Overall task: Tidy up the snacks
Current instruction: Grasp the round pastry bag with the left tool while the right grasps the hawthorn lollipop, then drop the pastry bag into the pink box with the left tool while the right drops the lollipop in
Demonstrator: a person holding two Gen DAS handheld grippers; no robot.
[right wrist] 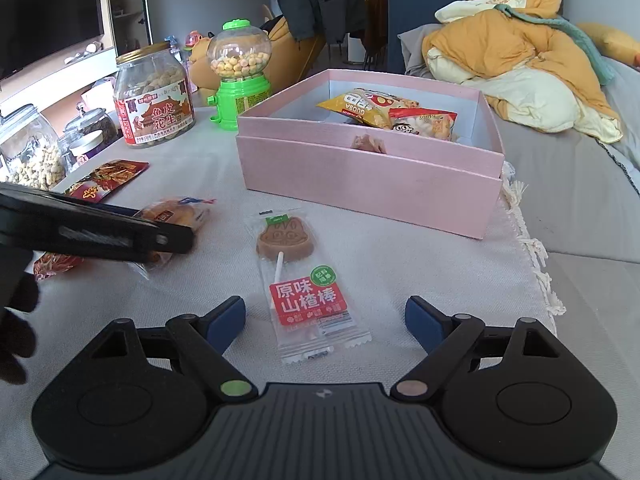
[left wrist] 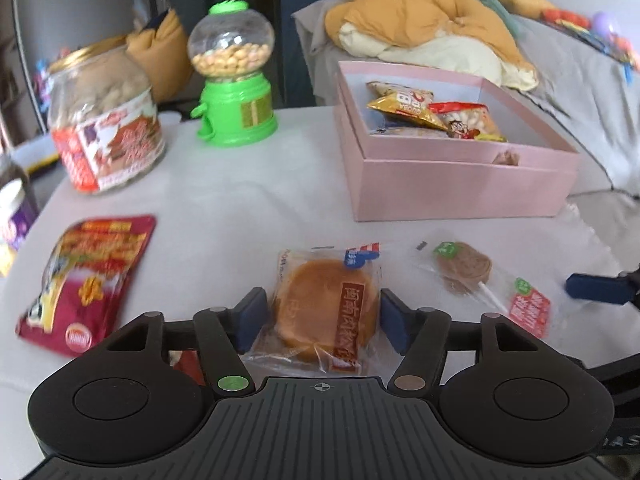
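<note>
Left tongs [left wrist: 320, 316]: jaws spread wide, one blue pad on either side of the wrapped cake without pressing it; nothing gripped.
Wrapped cake [left wrist: 326, 312]: round golden pastry in a clear wrapper, flat on the surface between those pads; its red label strip runs away from the camera, the blue-and-white sealed end farthest off.
Right tongs [right wrist: 325, 318]: jaws wide apart and holding nothing, the lower end of the lollipop wrapper lying between the pads, untouched.
Lollipop [right wrist: 285, 240]: brown moulded disc on a white stick in a clear wrapper; long axis runs near to far, disc at the far end, red label at the near end.
Red pouch [left wrist: 86, 280]: flat on the surface, left of the cake, long axis tilted up to the right.
Surface [right wrist: 380, 248]: pale woven cloth with a fringed right edge.
Pink box [right wrist: 372, 184]: open and rectangular, beyond the lollipop; a divider splits it into sections.
Box contents: a yellow snack bag [right wrist: 354, 110] and a red-and-white snack bag [right wrist: 426, 122] in the far section; a small brown item [right wrist: 368, 144] shows in the near section.
Peanut jar [right wrist: 154, 98]: clear with a gold lid, upright at far left, full of coated nuts.
Green dispenser [right wrist: 239, 76]: clear globe partly filled with small yellow balls, beside the jar.
Glass jars [right wrist: 30, 148]: at the left edge, one holding pale nuts.
Room: a grey bed [right wrist: 560, 184] to the right carries a heap of orange and cream bedding [right wrist: 516, 68]; a dark screen hangs at far left.
</note>
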